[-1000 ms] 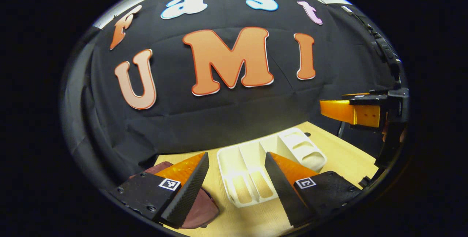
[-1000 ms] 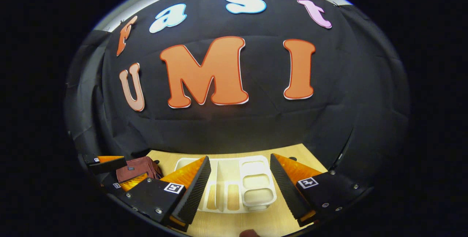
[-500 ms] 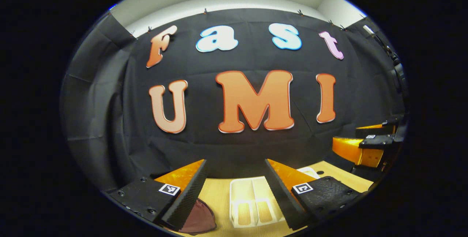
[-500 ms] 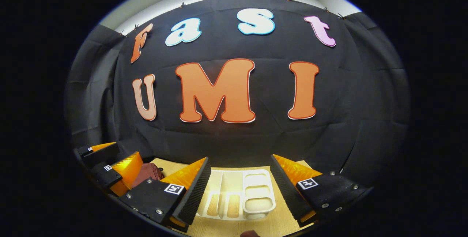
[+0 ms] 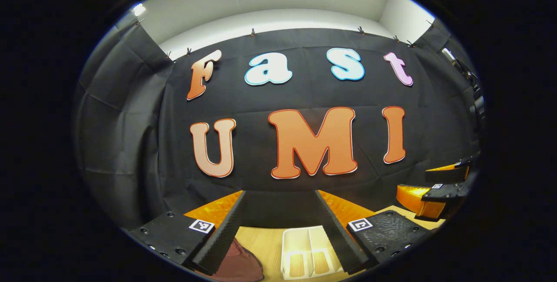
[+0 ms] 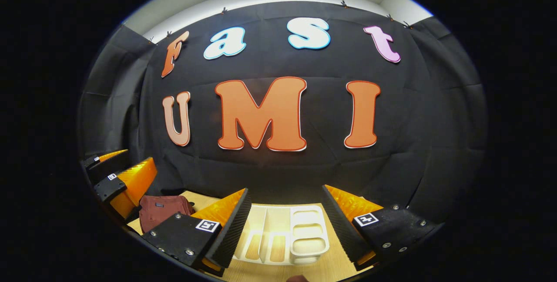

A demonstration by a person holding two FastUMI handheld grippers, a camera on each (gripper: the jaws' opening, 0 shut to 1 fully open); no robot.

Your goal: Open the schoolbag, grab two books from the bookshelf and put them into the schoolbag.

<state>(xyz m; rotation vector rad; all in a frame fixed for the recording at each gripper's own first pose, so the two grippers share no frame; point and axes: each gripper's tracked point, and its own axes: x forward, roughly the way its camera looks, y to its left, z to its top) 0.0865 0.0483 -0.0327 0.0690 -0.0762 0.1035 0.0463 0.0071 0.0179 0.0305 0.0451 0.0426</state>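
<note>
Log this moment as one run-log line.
left gripper: open, empty | right gripper: open, empty | schoolbag: on table, untouched | white rack: beside it

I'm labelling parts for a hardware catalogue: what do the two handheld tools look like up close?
Each tool, left and right, has two wedge-shaped fingers with ribbed, sawtooth-textured inner pads. Each finger sits on a black plate fixed with screws and bearing a small square black-and-white marker. No cables are visible.

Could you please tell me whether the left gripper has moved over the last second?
Yes. The left gripper has tilted upward: in its view the white rack and the schoolbag have slid toward the bottom edge.
</note>
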